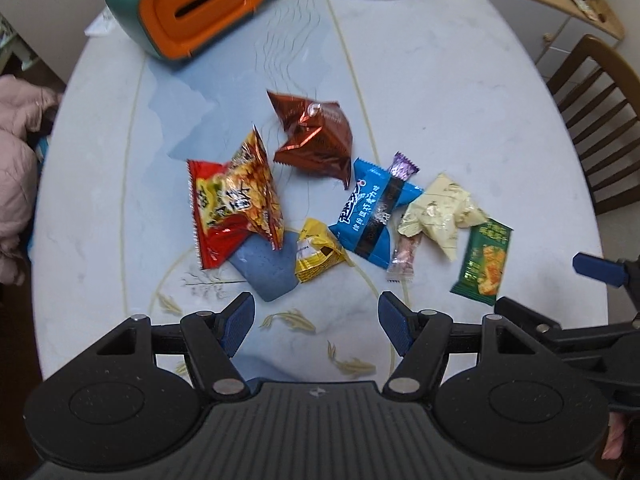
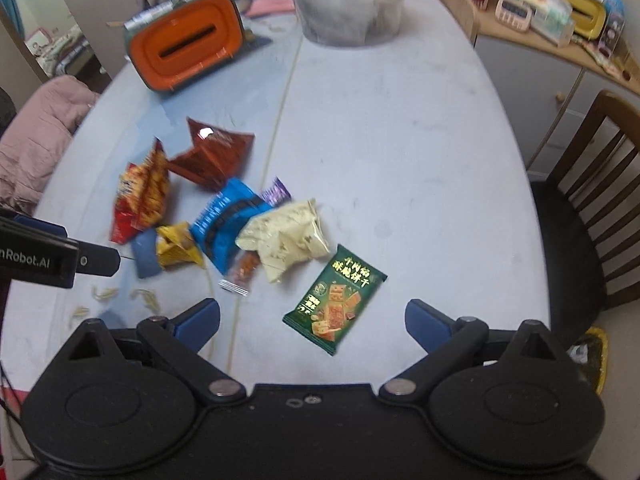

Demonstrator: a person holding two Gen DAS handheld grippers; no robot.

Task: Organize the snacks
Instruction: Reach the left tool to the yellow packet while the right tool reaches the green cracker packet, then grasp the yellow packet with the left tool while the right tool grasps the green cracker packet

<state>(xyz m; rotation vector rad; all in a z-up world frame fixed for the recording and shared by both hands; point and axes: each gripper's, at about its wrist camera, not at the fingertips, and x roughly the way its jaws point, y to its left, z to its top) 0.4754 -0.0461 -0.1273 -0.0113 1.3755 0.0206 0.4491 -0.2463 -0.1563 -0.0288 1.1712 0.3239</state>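
Note:
Several snack packets lie in a loose heap on the pale table (image 1: 440, 80). In the left wrist view I see a red and yellow packet (image 1: 228, 212), a brown foil packet (image 1: 316, 136), a small yellow packet (image 1: 316, 256), a blue packet (image 1: 372, 212), a cream packet (image 1: 440, 212) and a green cracker packet (image 1: 484, 264). My left gripper (image 1: 316, 326) hangs open above the table, just short of the heap. My right gripper (image 2: 312, 320) is open too, and the green cracker packet (image 2: 336, 300) lies between its fingers on the table, untouched. The blue packet (image 2: 224, 220) and cream packet (image 2: 288, 236) lie to its left.
An orange and green tissue box (image 1: 196, 8) stands at the far left of the table, with a clear plastic bag (image 2: 348, 4) behind it at the far edge. A wooden chair (image 2: 592, 208) stands at the right edge. A cluttered sideboard (image 2: 560, 28) is at the back right.

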